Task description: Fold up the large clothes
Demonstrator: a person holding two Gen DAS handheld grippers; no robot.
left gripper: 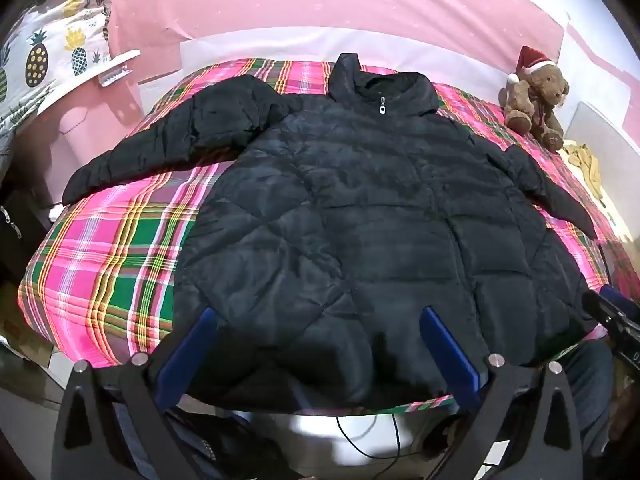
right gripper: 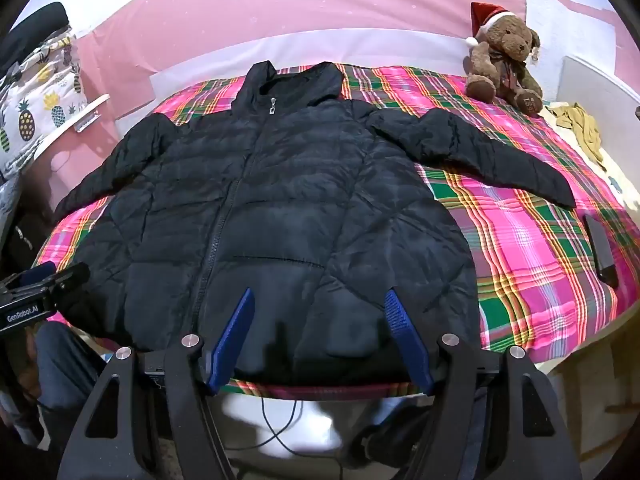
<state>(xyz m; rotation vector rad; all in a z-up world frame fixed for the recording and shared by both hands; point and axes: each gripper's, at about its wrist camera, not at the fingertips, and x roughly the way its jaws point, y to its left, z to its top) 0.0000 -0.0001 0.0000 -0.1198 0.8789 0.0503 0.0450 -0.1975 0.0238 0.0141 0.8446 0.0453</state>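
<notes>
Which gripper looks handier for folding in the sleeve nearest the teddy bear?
Probably the right gripper: it hangs open over the jacket hem nearer that sleeve.

A bed (right gripper: 532, 248) covered in a pink, green and yellow plaid blanket carries everything. A black quilted puffer jacket (right gripper: 276, 216) lies flat on it, zipped front up, collar toward the far edge, both sleeves spread outward. At the far right corner sits a brown teddy bear in a red Santa hat (right gripper: 504, 60), with a crumpled yellow cloth (right gripper: 580, 126) beside it. A slim black device (right gripper: 600, 250) lies near the right edge.
</notes>
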